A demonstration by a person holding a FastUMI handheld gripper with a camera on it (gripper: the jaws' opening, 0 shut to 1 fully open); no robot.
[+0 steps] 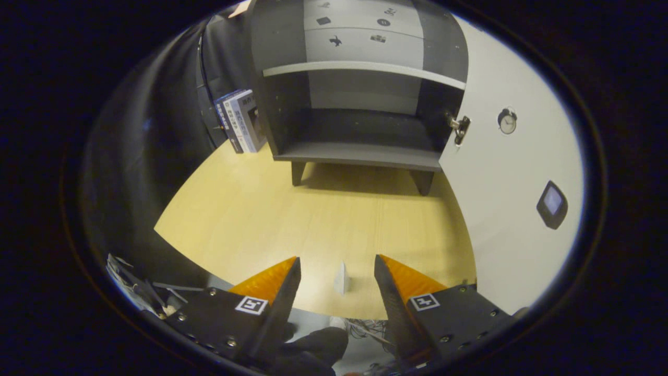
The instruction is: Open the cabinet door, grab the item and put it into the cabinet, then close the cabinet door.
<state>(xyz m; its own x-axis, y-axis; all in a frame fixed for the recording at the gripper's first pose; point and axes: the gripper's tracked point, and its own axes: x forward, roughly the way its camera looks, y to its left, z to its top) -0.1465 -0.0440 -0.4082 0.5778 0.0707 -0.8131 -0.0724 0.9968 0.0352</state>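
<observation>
Cabinet door (pixel 514 209) is swung wide so the shelf's reachable; the gripper (pixel 337 266) has its fingers spread apart, framing a small white item (pixel 342 278) between them for pickup.

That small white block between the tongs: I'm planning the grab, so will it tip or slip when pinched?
The small white block stands upright and narrow on the wooden table, so a nudge would probably topple it. It looks small and likely light. Its faces seem flat, which should suit the open tongs; how slippery it is cannot be told.
</observation>
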